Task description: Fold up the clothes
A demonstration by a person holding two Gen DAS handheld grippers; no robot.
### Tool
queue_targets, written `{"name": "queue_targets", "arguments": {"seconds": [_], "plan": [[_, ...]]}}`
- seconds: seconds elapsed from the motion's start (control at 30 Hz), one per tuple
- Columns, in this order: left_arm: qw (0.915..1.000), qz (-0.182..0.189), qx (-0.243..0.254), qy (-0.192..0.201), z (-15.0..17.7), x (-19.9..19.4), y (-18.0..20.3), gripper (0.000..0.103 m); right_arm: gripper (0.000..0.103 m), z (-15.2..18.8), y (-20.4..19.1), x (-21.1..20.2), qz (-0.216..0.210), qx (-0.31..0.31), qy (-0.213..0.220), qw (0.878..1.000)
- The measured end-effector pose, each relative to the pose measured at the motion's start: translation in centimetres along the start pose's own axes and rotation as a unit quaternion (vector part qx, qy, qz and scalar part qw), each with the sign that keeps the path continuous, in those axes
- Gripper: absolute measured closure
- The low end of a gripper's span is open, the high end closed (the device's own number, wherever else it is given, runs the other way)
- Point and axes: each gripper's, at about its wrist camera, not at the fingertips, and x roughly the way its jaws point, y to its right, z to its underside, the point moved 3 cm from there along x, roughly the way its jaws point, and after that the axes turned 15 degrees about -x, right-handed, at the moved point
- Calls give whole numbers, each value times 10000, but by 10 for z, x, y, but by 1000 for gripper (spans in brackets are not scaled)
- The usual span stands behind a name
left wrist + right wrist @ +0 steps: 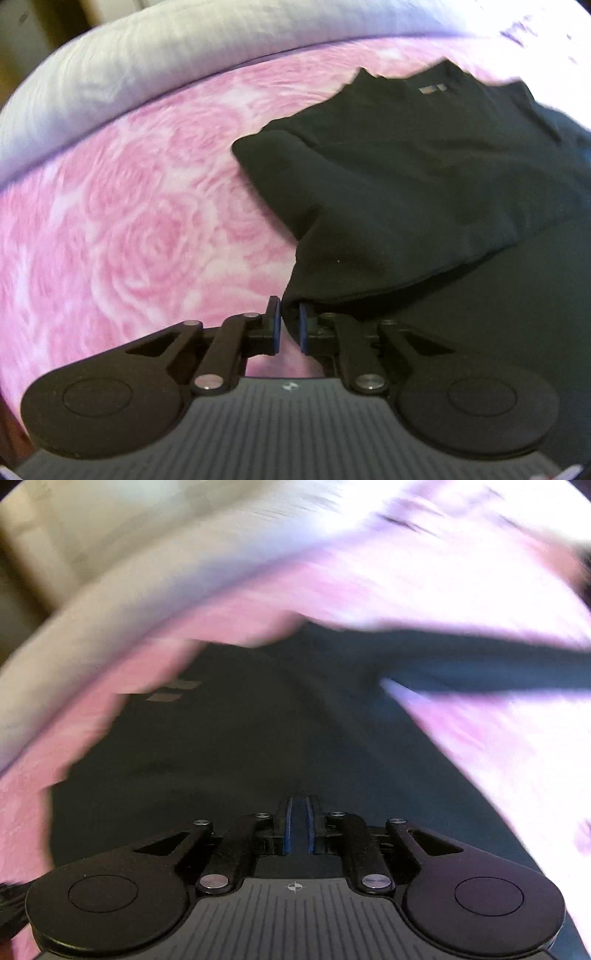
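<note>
the black shirt (424,192) lay ahead and to the right of the left gripper (290,325), its long axis running from the fingers up toward the collar with a small label (431,89) at the far end, one sleeve (269,147) folded in on the left. the left gripper's blue pads (303,326) stood narrowly apart, pinching the shirt's near hem. the right gripper (300,825) was nearly closed above the same dark cloth (229,746); whether it held any i cannot tell, the view being blurred. pink rose-patterned bedding (122,221) lay around, a pale pillow (147,48) beyond
</note>
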Motion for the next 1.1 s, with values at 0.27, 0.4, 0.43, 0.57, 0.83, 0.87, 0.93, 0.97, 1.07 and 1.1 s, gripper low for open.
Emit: {"name": "queue_targets", "arguments": {"seconds": [0.27, 0.4, 0.43, 0.57, 0.83, 0.87, 0.93, 0.97, 1.07, 1.1], "plan": [[9946, 193, -1016, 65, 14, 4, -18, 95, 43, -78, -198, 109, -2349, -3143, -451, 9187], [9920, 268, -1223, 179, 19, 3, -21, 96, 43, -82, -258, 153, -2533, -4267, -665, 8656], [9912, 280, -1279, 200, 20, 3, -21, 96, 43, -83, -272, 164, -2569, -4532, -714, 8506], [9885, 329, -1460, 221, 22, 5, -23, 96, 43, -82, -287, 214, -1995, -5177, -1123, 8243], [9919, 381, -1205, 141, 19, 2, -25, 93, 43, -114, -186, 159, -1977, -2412, 34, 9501], [9925, 364, -1157, 134, 18, 2, -26, 93, 43, -107, -167, 144, -1872, -2227, 83, 9567], [9937, 330, -1062, 119, 15, 0, -26, 93, 42, -89, -128, 115, -1578, -1922, 103, 9685], [9943, 313, -1014, 111, 14, 0, -26, 93, 42, -75, -109, 103, -1311, -1946, 17, 9721], [9951, 263, -948, 96, 12, -6, -26, 93, 42, -24, -50, 71, -445, -2145, -409, 9749], [9956, 247, -892, 104, 12, -9, -25, 93, 42, -7, -25, 62, -398, -1837, -564, 9806]]}}
